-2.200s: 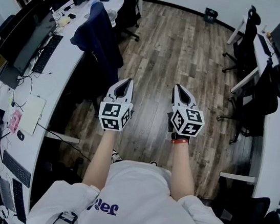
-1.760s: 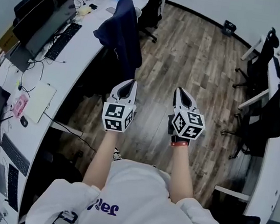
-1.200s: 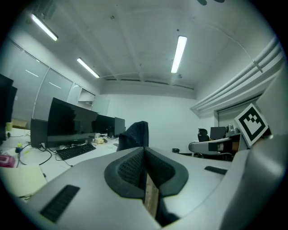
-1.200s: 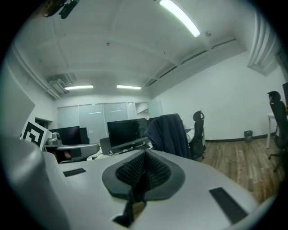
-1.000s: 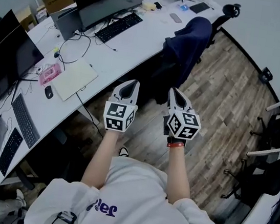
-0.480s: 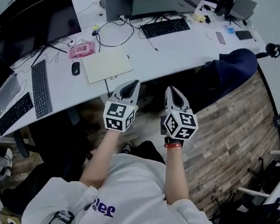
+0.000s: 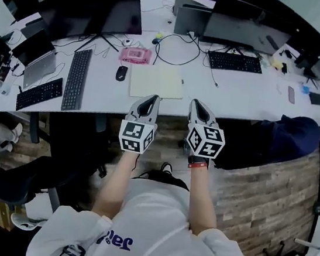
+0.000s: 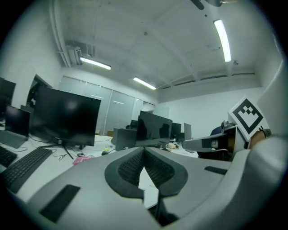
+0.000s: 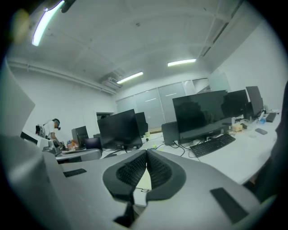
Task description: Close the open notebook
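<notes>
The open notebook (image 7: 157, 81) lies flat on the white desk (image 7: 235, 94), its cream pages blank. Both grippers are held side by side in front of the person, just short of the desk's near edge. My left gripper (image 7: 152, 98) is shut with nothing in it, its tip pointing at the notebook's near left part. My right gripper (image 7: 195, 102) is also shut and empty, its tip just right of the notebook's near corner. In the left gripper view the jaws (image 8: 144, 149) meet at the tip. The right gripper view shows the same closed jaws (image 9: 146, 152), with a cream patch of page (image 9: 144, 180) below them.
Beyond the notebook lie a pink object (image 7: 135, 55), a black mouse (image 7: 121, 73) and loose cables. Keyboards (image 7: 76, 77) (image 7: 235, 62), monitors (image 7: 93, 11) and a laptop (image 7: 39, 60) fill the desk. A chair draped in dark blue cloth (image 7: 282, 140) stands at the right. A person (image 9: 51, 128) stands far off.
The person has turned from the wooden floor toward the desk. Both shut grippers swung round with the body, and the notebook now lies just ahead of their tips.
</notes>
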### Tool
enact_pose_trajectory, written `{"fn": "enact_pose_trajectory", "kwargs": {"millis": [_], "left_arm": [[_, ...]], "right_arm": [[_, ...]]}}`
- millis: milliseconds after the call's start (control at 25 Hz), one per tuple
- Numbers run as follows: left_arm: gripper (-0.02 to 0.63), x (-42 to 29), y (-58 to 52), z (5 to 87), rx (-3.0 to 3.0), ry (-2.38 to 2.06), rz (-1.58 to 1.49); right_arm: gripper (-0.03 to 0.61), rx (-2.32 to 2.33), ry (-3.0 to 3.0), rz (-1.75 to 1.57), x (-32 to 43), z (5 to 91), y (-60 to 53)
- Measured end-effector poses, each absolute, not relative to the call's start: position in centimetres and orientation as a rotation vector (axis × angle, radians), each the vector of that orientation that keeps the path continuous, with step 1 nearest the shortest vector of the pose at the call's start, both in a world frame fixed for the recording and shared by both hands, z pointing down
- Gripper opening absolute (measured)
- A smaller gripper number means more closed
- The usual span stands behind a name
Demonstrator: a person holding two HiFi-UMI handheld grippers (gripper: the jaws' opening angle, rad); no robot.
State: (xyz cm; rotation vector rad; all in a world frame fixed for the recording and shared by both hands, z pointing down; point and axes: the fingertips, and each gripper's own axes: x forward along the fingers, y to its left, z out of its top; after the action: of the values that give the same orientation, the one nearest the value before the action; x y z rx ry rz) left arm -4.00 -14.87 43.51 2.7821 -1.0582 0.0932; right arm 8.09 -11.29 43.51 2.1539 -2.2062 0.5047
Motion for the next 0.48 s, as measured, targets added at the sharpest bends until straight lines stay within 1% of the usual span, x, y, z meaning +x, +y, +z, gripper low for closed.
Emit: {"fn": "enact_pose_trajectory", "kwargs": {"millis": [240,480], "left_arm": [[0.017,-3.1,-18.4,44.6,2.697,-1.219,0.103],[0.018,-4.7,-19.5,47.7,2.574,-1.412,0.186]], "right_arm": [[0.0,1.935,-2.363,0.48,8.2,44.0,-16.4],[0.0,1.765,-2.437,0.605,7.2,48.2,-18.2]]}}
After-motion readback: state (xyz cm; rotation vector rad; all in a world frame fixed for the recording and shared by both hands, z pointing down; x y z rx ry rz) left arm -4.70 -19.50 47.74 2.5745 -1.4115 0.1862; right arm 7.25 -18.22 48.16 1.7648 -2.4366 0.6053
